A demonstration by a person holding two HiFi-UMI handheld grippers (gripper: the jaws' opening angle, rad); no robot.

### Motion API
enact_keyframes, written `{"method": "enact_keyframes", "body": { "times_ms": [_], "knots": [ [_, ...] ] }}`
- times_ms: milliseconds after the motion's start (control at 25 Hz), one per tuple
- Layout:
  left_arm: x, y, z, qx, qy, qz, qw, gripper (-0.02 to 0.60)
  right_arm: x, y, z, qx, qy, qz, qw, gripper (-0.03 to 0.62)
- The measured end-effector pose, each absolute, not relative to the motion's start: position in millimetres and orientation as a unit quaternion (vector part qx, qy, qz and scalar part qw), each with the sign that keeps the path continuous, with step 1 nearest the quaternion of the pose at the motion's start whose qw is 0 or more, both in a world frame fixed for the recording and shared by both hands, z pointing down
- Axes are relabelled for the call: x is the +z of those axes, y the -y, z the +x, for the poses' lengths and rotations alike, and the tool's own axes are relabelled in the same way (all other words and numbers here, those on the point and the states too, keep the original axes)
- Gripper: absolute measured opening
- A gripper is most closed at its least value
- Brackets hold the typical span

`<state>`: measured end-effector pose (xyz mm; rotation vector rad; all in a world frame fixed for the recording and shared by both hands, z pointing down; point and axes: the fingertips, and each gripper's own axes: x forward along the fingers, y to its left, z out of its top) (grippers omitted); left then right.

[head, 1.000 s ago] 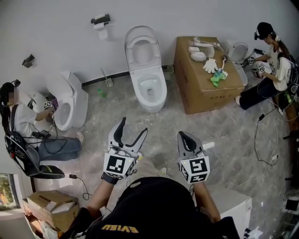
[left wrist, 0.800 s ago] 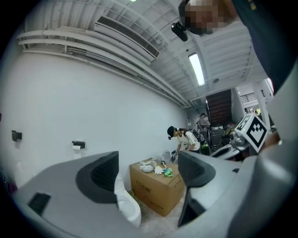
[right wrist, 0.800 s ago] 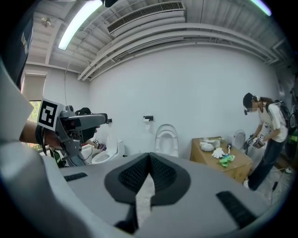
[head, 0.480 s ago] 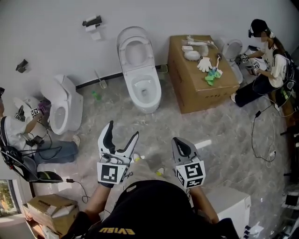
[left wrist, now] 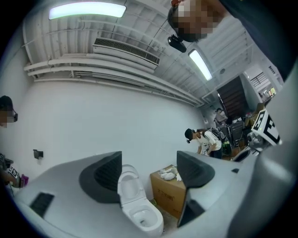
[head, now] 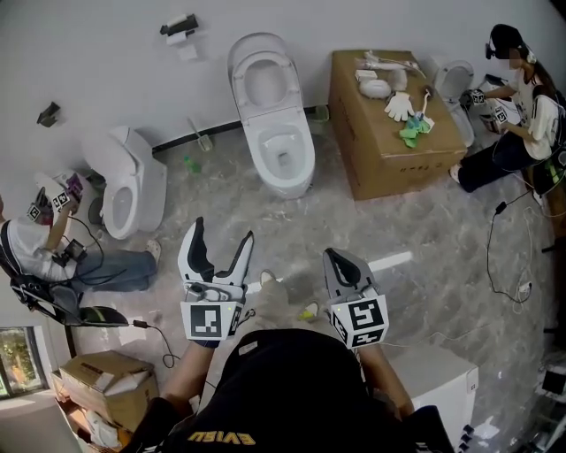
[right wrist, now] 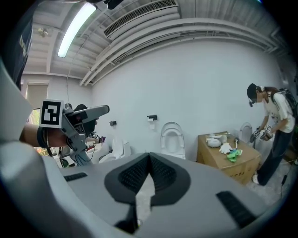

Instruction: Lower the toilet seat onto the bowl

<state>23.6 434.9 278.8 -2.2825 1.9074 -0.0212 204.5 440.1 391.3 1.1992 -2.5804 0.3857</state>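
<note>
Head view: toilet seat (head: 238, 81) is up, leaning back against the white wall (head: 106, 62) above the bowl (head: 283, 164) of the middle toilet, top centre of frame. Bowl is open. Neither claw touches the toilet; both hang well short of it over the grey marbled floor (head: 424, 257). Left claw (head: 221, 232) has its jaws wide apart and they have just been opening; nothing is between them, and the left gripper view only shows the far toilet and box in the gap. Right claw (head: 336, 257) has its jaws together, tips touching, nothing held; the right gripper view confirms the pads meet. Just right of the toilet stands a cardboard box (head: 398, 168) with a white glove (head: 398, 106), a green item (head: 411, 133) and some white pieces on top. On the wall left of the seat is a paper holder (head: 181, 25). A second toilet (head: 128, 186) sits at left, turned sideways, with a seated person (head: 53, 248) beside it. A third toilet (head: 455, 84) is at the far right, with another person (head: 522, 133) bent next to it. A smaller carton (head: 106, 380) lies at bottom left, and a white block (head: 433, 380) at bottom right.
</note>
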Motion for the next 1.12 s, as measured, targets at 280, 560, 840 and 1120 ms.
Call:
{"method": "enact_keyframes", "body": {
  "times_ms": [280,560,840,1120],
  "knots": [
    [292.8,-407.8,13.2,-0.032,-0.644,-0.760,0.078,0.373,403.1,-412.0,210.0,0.151,0.881,0.426,0.142,-0.008],
    [301.4,-353.6,-15.1,-0.031,-0.646,-0.760,0.063,0.373,402.3,-363.3,191.0,0.150,0.874,0.437,0.151,-0.008],
    [306.4,-285.8,-50.8,-0.027,-0.610,-0.792,0.025,0.373,383.2,-299.8,144.5,0.153,0.867,0.450,0.149,-0.008],
    [317.3,-236.2,-80.3,-0.034,-0.561,-0.827,0.018,0.373,382.7,-260.1,84.5,0.144,0.866,0.445,0.175,-0.008]
  ]
}}
